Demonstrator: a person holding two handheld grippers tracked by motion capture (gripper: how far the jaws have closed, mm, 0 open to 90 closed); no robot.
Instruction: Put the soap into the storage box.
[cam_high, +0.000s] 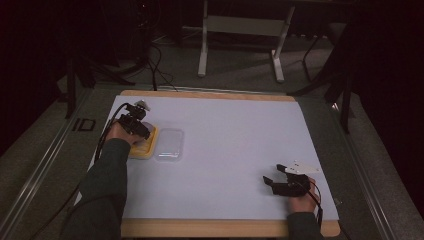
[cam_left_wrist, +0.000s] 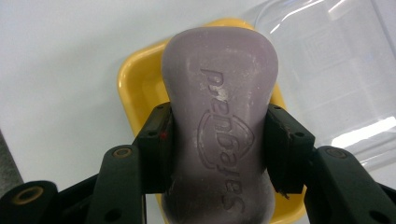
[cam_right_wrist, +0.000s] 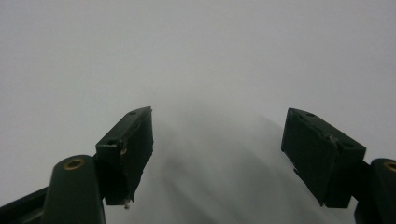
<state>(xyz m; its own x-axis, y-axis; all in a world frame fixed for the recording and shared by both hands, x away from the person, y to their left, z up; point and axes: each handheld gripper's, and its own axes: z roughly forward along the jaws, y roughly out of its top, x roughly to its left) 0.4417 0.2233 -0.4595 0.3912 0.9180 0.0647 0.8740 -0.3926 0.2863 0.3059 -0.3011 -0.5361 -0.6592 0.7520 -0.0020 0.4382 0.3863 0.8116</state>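
Left gripper (cam_left_wrist: 217, 140) clamps the mauve embossed soap bar (cam_left_wrist: 219, 93) across its waist, long axis running straight out between the jaws, over the yellow plastic soap dish (cam_left_wrist: 135, 88). Clear plastic lid (cam_left_wrist: 327, 70) just beside the dish. Right gripper (cam_right_wrist: 217, 140) gapes empty, well apart.

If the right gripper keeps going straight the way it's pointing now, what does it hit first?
Probably nothing soon. The right gripper, jaws open and empty, faces bare white table surface; in the high view it points left across the open sheet, well short of the clear lid. Depth is unclear.
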